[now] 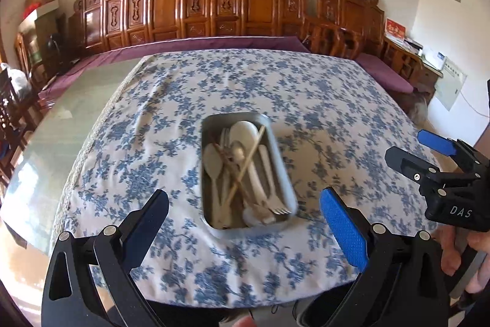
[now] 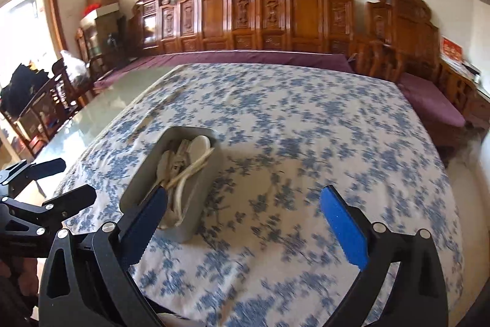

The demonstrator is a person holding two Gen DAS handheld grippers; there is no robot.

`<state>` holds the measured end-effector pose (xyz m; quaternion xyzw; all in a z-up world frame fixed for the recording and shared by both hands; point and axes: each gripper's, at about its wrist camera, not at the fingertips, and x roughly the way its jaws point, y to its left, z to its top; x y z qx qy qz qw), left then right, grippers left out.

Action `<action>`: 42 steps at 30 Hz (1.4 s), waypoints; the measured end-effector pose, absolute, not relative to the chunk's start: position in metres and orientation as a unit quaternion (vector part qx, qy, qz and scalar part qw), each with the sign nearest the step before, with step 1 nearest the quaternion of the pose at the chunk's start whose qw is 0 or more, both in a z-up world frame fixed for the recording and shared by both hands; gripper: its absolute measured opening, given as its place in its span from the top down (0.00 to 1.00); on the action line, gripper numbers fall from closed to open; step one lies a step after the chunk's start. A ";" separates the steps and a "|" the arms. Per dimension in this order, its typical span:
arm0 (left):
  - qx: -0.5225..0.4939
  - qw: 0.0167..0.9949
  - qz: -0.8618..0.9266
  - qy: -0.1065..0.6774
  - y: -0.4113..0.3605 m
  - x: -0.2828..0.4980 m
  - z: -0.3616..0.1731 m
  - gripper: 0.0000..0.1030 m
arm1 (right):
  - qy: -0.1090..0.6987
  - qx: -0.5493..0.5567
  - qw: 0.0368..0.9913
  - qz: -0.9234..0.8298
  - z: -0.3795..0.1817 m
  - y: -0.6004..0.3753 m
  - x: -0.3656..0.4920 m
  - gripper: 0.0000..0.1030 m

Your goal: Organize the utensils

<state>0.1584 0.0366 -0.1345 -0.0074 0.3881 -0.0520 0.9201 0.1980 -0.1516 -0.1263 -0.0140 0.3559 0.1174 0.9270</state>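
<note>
The left gripper (image 1: 245,222) hangs with its blue-padded fingers spread wide and empty above the near edge of a blue-flowered tablecloth (image 1: 321,100). At 12 o'clock from it, just beyond the fingertips, sits a grey metal tray (image 1: 288,173) heaped with pale spoons (image 1: 245,131), a metal fork (image 1: 277,209) and wooden chopsticks (image 1: 245,167) lying crosswise. The right gripper (image 2: 245,222), likewise gaping and holding nothing, hovers over bare cloth, the tray at its 10 o'clock, partly behind its left finger. Each gripper shows at the edge of the other's view. A carved wooden bench (image 2: 275,17) with a purple cushion (image 2: 245,57) lines the far wall at 12 o'clock.
</note>
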 end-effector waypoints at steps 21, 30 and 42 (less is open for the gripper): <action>0.018 0.945 -0.048 0.323 -0.007 0.086 -0.065 0.08 | 0.280 0.005 0.958 0.062 -0.068 -0.202 0.100 0.03; 0.020 0.954 -0.045 0.294 -0.011 0.064 -0.038 0.08 | 0.251 0.005 0.966 0.065 -0.041 -0.202 0.079 0.03; 0.020 0.973 -0.046 0.224 -0.015 0.030 0.014 0.08 | 0.172 0.008 0.983 0.069 0.017 -0.199 0.043 0.02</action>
